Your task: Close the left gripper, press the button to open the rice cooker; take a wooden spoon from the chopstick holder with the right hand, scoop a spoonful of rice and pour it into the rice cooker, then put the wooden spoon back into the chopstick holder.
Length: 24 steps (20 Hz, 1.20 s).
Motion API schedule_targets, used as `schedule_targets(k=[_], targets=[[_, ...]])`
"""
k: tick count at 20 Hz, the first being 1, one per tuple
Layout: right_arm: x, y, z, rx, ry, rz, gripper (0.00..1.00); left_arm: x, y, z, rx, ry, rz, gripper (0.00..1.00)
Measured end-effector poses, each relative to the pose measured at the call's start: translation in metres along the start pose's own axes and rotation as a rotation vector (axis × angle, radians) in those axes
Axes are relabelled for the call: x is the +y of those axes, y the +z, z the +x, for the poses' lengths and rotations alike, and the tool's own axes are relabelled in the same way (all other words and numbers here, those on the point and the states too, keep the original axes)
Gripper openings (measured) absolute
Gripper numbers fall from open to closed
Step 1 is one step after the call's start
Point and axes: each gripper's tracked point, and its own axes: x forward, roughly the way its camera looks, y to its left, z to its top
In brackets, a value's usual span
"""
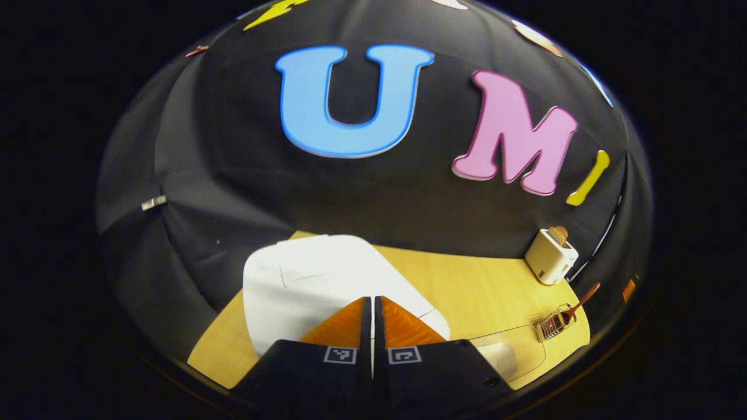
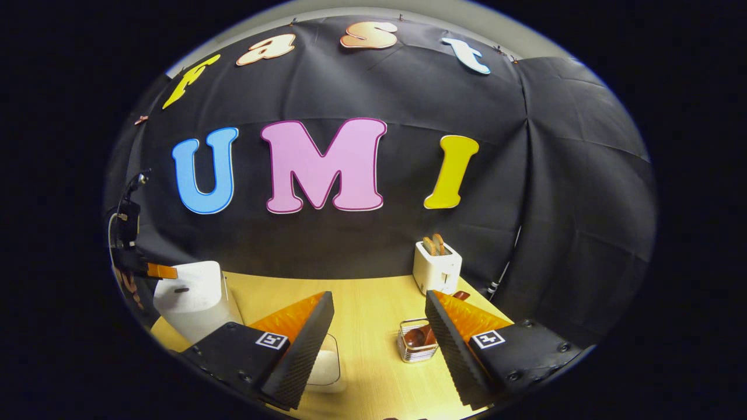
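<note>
Your left tool (image 1: 372,309), fingers pressed together and holding nothing, hovers directly over the white rice cooker (image 1: 315,280) at the bench's (image 1: 484,291) left edge, while your right tool (image 2: 379,332) gapes wide and empty.

White rice cooker (image 1: 327,280), cream toaster (image 2: 436,268)

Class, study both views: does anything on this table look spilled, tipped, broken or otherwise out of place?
Nothing stands out. The rice cooker sits upright with its lid down, the toaster stands upright, and the wooden spoon rests in the chopstick holder. No spill visible on the table.
</note>
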Motion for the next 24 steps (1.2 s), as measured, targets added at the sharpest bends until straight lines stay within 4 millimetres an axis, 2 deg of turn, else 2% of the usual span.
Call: schedule_targets(k=[2, 4, 6, 11, 12, 13, 14, 18, 19, 21, 24], targets=[[-0.008, -0.003, -0.002, 0.013, -0.02, 0.005, 0.98, 0.011, -0.015, 0.012, 0.054, 0.01, -0.023, 0.05], [-0.014, -0.007, -0.004, 0.022, -0.036, 0.015, 0.98, 0.011, -0.023, 0.015, 0.088, 0.007, -0.034, 0.05], [-0.019, -0.008, -0.006, 0.023, -0.051, 0.015, 0.98, 0.012, -0.023, 0.018, 0.082, 0.009, -0.019, 0.06], [-0.016, -0.012, -0.008, 0.034, -0.047, 0.016, 0.98, 0.011, -0.03, 0.017, 0.11, 0.028, -0.037, 0.06], [-0.015, -0.013, -0.01, 0.035, -0.045, 0.016, 0.98, 0.011, -0.036, 0.017, 0.145, 0.035, -0.036, 0.06], [-0.015, -0.014, -0.012, 0.037, -0.044, 0.017, 0.98, 0.012, -0.032, 0.018, 0.128, 0.038, -0.033, 0.04], [-0.015, -0.016, -0.015, 0.04, -0.044, 0.019, 0.98, 0.012, -0.036, 0.016, 0.143, 0.039, -0.028, 0.06], [-0.016, -0.018, -0.025, 0.046, -0.056, 0.031, 0.98, 0.012, -0.03, 0.016, 0.122, 0.014, -0.029, 0.06], [-0.017, -0.016, -0.028, 0.044, -0.061, 0.03, 0.98, 0.01, -0.025, 0.012, 0.1, 0.004, -0.013, 0.06], [-0.02, -0.016, -0.034, 0.039, -0.077, 0.025, 0.98, 0.009, 0.003, 0.002, -0.006, -0.003, 0.013, 0.06], [-0.024, -0.011, -0.043, 0.028, -0.103, 0.023, 0.98, 0.012, 0.059, -0.026, -0.18, 0.002, 0.046, 0.06]])
